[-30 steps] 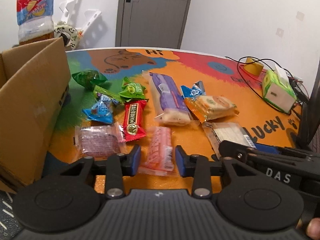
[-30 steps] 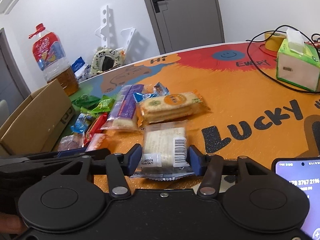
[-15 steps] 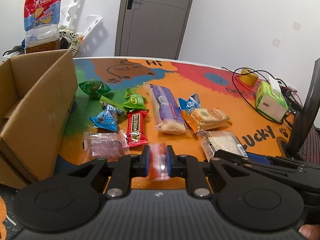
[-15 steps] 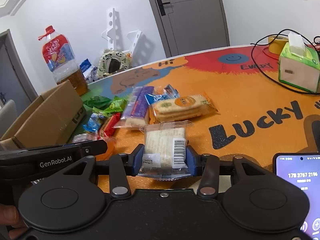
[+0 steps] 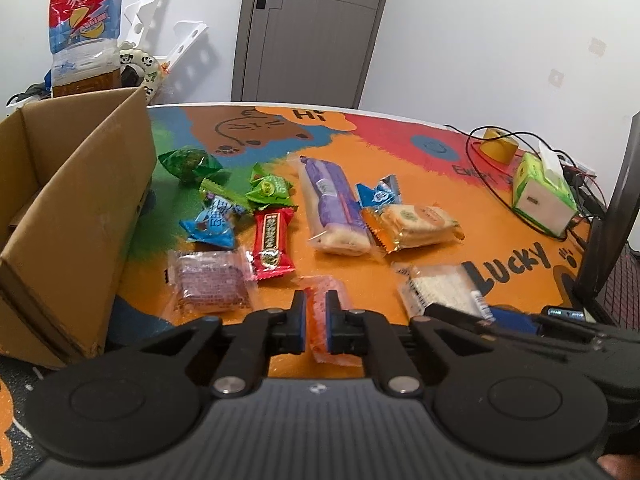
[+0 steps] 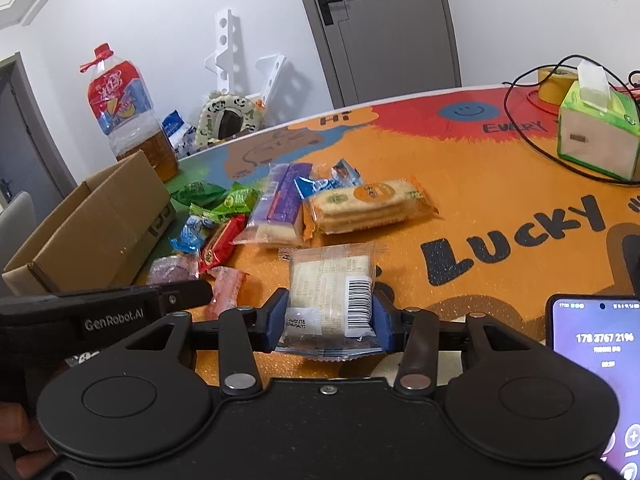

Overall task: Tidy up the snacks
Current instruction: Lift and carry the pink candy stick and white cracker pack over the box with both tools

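White walls and a grey door were noted behind a table (image 5: 400, 152) with a bright cartoon print.

Left gripper (image 5: 316, 322): jaws were seen shut tight on a thin pink snack packet (image 5: 325, 300), pinched on edge between the pads. Just ahead of it to the left, a purple-filled clear packet (image 5: 210, 282) and a red bar (image 5: 271, 242) were lying flat. Further out, blue and green candies (image 5: 216, 216), a purple biscuit pack (image 5: 334, 208) and an orange cracker pack (image 5: 416, 224) were recorded. Far left of the claw, a cardboard box (image 5: 76, 216) stood open; nothing was seen in the part of its inside that showed.

Right gripper (image 6: 330, 322): jaws were closed on a clear cake packet with a barcode (image 6: 330, 288), gripped across its width. Beside it to the right a phone (image 6: 600, 360) was lit; a tissue box (image 6: 596, 136) stood well beyond.

Progress, as judged: early. Two packets were gripped, none was seen boxed, and the rest of the snacks were left on the table.
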